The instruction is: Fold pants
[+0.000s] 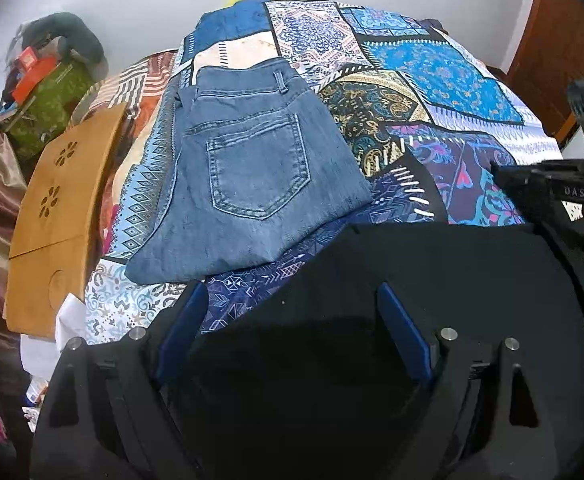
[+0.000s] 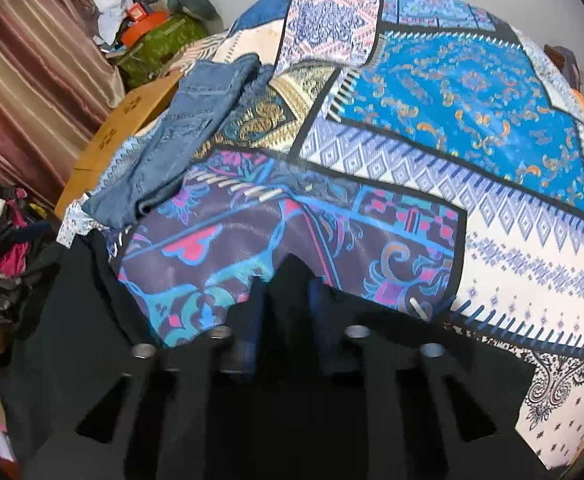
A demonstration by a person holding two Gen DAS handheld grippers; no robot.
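Observation:
Black pants [image 1: 432, 280] lie at the near edge of a bed covered by a patchwork sheet [image 1: 432, 64]. My left gripper [image 1: 292, 304] is open over them, and the dark cloth spreads between its blue pads [image 1: 185, 320] without being pinched. My right gripper [image 2: 289, 296] is shut on the black pants [image 2: 292, 270], with a peak of cloth sticking up between its fingers. Its black housing [image 1: 572, 190] shows at the right edge of the left wrist view. Folded blue jeans [image 1: 251, 176] rest farther back on the sheet, back pocket up; the right wrist view has the jeans [image 2: 179, 128] at the upper left.
A wooden lap table [image 1: 59, 208] leans along the bed's left side. Behind it stands a green box [image 1: 47, 108] piled with clutter, next to a striped curtain [image 2: 31, 80]. A heap of clothes [image 2: 7, 248] lies low on the left. A brown door [image 1: 552, 40] is far right.

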